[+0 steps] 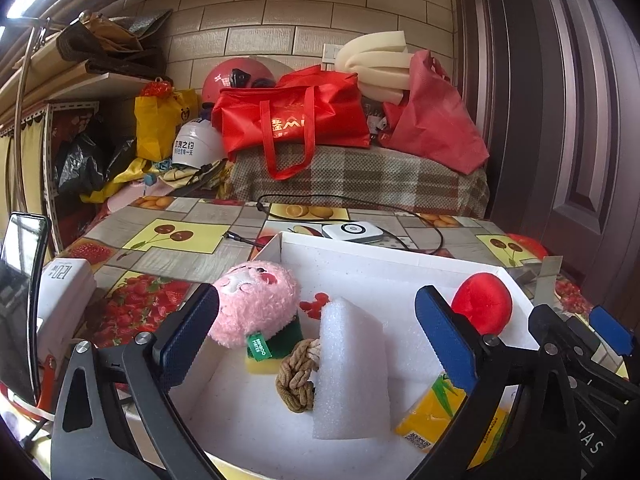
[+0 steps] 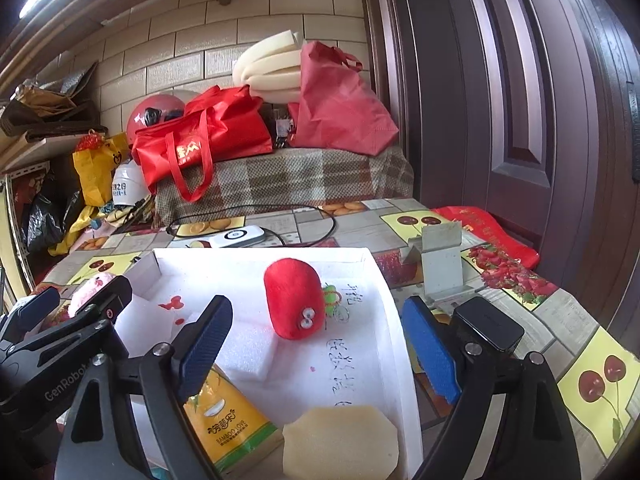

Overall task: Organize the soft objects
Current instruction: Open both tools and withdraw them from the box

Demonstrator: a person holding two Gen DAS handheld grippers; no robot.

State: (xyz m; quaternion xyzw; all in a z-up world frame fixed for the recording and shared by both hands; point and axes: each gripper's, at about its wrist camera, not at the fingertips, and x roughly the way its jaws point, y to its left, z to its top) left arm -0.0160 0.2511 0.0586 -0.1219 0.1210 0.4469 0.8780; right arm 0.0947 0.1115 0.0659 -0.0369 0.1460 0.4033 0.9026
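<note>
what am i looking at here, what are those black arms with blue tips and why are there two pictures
There is no robot here. A person holds one two-finger gripper in each hand, and each gripper carries a wide-angle camera that looks forward along its blue-padded fingers. One picture is from the left gripper, the other from the right gripper.

Both look into a shallow white box on a table with a fruit-print cloth. In the box lie a pink plush toy resting on a green and yellow sponge, a knotted rope, an upright white foam block, a yellow tissue pack, a red plush toy and a beige sponge.

Both grippers stand open and hold nothing.
</note>
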